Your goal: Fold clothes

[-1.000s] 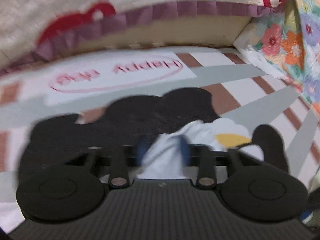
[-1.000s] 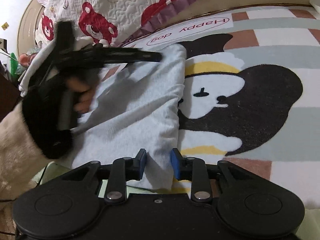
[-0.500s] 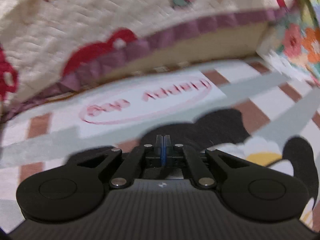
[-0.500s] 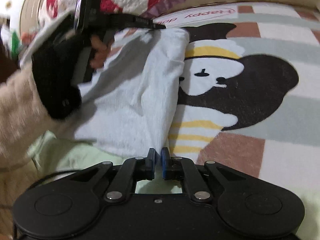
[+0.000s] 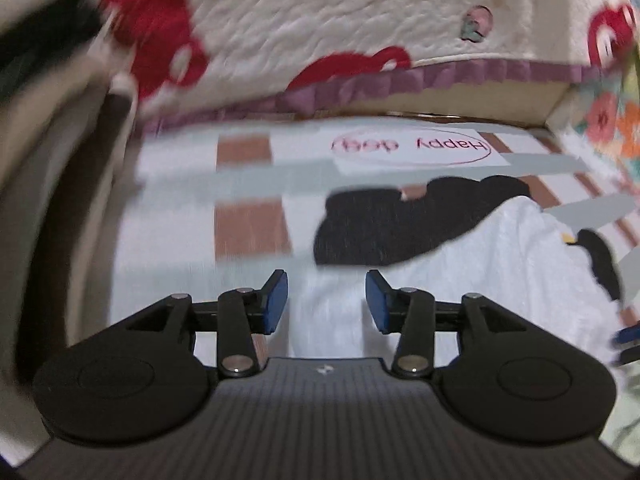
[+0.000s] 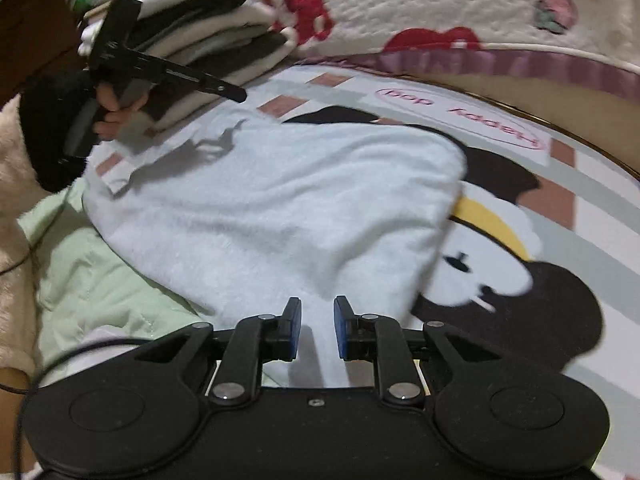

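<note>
A pale blue-white folded cloth [image 6: 280,208] lies flat on the cartoon rug [image 6: 560,320]; it also shows in the left wrist view [image 5: 500,264]. My right gripper [image 6: 316,330] is open and empty, just above the cloth's near edge. My left gripper [image 5: 326,300] is open and empty, above the cloth's left end. In the right wrist view the left gripper [image 6: 240,94] hovers over the cloth's far left corner, held by a hand.
A stack of folded clothes [image 6: 208,28] sits at the far left, beside a bear-print quilt [image 6: 440,4] with a purple frill along the back. A pale green quilt [image 6: 92,280] lies at the near left. A floral fabric [image 5: 612,120] is at the right.
Both grippers were shut half a second ago and are now open. The cloth has been laid down flat. The left gripper has swung left and lifted off the cloth.
</note>
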Available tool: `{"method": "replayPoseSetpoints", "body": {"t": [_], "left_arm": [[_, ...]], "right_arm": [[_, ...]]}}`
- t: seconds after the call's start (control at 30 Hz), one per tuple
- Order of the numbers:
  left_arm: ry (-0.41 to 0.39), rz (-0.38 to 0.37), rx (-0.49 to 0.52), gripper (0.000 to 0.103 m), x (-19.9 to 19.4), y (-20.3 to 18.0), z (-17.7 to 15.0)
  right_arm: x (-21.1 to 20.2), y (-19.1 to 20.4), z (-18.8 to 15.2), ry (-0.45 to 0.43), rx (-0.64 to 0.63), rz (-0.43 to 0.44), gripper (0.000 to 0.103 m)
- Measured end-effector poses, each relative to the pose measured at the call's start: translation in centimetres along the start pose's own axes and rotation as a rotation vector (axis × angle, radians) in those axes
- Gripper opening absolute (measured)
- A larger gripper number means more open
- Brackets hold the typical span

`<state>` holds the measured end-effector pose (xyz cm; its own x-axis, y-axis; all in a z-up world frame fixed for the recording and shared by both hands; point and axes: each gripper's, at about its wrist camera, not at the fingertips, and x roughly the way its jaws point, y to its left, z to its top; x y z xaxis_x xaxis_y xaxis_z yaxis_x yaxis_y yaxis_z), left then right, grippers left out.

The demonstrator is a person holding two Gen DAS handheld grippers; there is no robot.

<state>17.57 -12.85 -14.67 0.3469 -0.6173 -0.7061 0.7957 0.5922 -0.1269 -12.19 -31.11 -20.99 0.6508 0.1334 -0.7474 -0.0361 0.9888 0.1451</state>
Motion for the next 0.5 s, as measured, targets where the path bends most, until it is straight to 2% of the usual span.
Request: {"method": "replayPoseSetpoints", "body": {"t": [0.07,0.13,0.17,0.2,0.23,0.27,0.33,0.4,0.5], "left_arm": [[0.016,-0.031,-0.044,0.048,-0.1,0.8,-1.4],[0.038,-0.02,-0.001,0.047,0.5,0.3,-2.1],[0.048,-0.015,0.021,0.042,0.8,0.0,-2.4],[0.047,0.007,0.052,0.032,1.0,-0.6,-2.5],[0.047,0.028,0.082,0.004,1.2,-1.1,-2.6],[0.054,0.047,0.112,0.004,1.4,-1.6,-2.5],[0.016,0.098,0.147,0.004,1.0,-2.4,-2.0],[-0.032,0.129,0.129,0.004,0.2,-2.4,-1.4],[-0.059,0.139,0.071,0.004,0.1,-1.4,-0.7]], "right_arm": [[0.9,0.5,0.1,0.01,-0.002,0.004,0.027],[1.4,0.9,0.0,0.019,-0.012,-0.006,0.028],[1.5,1.2,-0.2,0.023,-0.019,-0.015,0.029],[1.6,1.3,-0.3,0.025,-0.019,-0.021,0.029],[1.6,1.2,-0.4,0.023,-0.005,-0.021,0.029],[1.6,1.0,-0.5,0.021,0.008,-0.021,0.03],[1.6,1.1,-0.7,0.026,0.015,-0.022,0.03],[1.6,1.3,-1.0,0.034,0.011,-0.022,0.03],[1.5,1.6,-1.4,0.048,0.005,-0.023,0.03]]}}
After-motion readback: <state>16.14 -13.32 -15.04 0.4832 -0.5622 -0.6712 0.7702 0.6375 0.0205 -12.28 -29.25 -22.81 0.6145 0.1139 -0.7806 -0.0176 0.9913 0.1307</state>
